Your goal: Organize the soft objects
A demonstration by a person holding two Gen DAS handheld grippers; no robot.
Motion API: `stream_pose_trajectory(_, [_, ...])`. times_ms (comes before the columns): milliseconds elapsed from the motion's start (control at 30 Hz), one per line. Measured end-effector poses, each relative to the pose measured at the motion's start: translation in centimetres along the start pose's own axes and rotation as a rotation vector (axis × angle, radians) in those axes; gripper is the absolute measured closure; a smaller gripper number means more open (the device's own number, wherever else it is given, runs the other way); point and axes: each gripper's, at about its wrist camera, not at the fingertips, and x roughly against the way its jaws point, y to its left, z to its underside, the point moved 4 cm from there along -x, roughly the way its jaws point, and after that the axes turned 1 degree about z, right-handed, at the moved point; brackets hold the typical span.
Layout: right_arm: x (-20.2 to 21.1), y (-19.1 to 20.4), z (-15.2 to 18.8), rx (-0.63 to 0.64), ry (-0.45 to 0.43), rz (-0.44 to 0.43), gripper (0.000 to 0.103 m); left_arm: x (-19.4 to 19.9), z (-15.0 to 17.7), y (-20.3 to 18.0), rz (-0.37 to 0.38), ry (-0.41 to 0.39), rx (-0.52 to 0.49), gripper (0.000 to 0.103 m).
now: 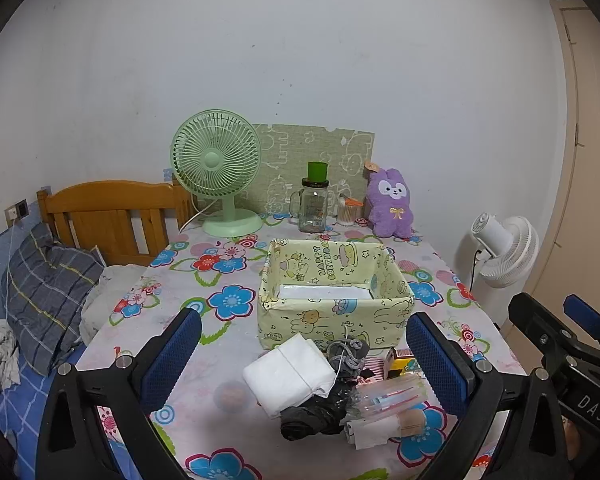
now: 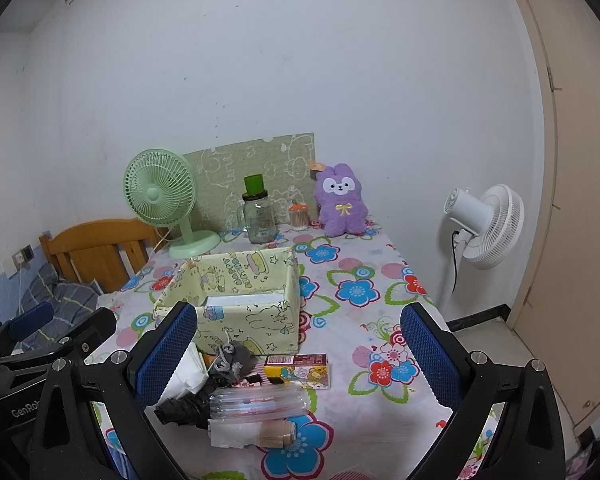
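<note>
Readable writing: "HAPPY BIRTHDAY" on inner wall of the yellow cartoon-print box; "DAS" on the right gripper body as seen from left wrist view; "GenRob…" cut off on the left gripper body in right wrist view. Label on the glass jar too small to read.

Both grippers hang over near edge of the table, jaws wide open, nothing held.

Soft stuff sits in a pile just in front of the box: white folded cloth, grey knit item w/ string, dark crumpled bag. Touching them: clear plastic pouch, small printed carton.

Back of table: green desk fan, purple plush rabbit. White standing fan on floor, right of table. Bed w/ plaid pillow on left.
</note>
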Motion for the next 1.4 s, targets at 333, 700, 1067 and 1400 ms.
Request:
stream_pose_trajectory(333, [0.15,-0.15,-0.23,-0.002,-0.004,-0.002,0.000,0.02,0.03,-0.08,0.002,-0.002,0.000,0.000])
stream_pose_trajectory(700, [0.16,-0.12,-0.17,-0.002,-0.004,-0.001,0.000,0.07,0.03,0.00,0.002,-0.001,0.001,0.000])
stream_pose_trajectory(1067, [0.36,-0.03,-0.22,0.004,-0.010,0.013,0.000,0.11,0.12,0.07,0.003,-0.006,0.001,0.000])
stream_pose_trajectory(1400, [0.49,-0.10,-0.29,0.001,-0.009,0.014,0.000,0.32,0.12,0.19,0.001,-0.014,-0.002,0.000])
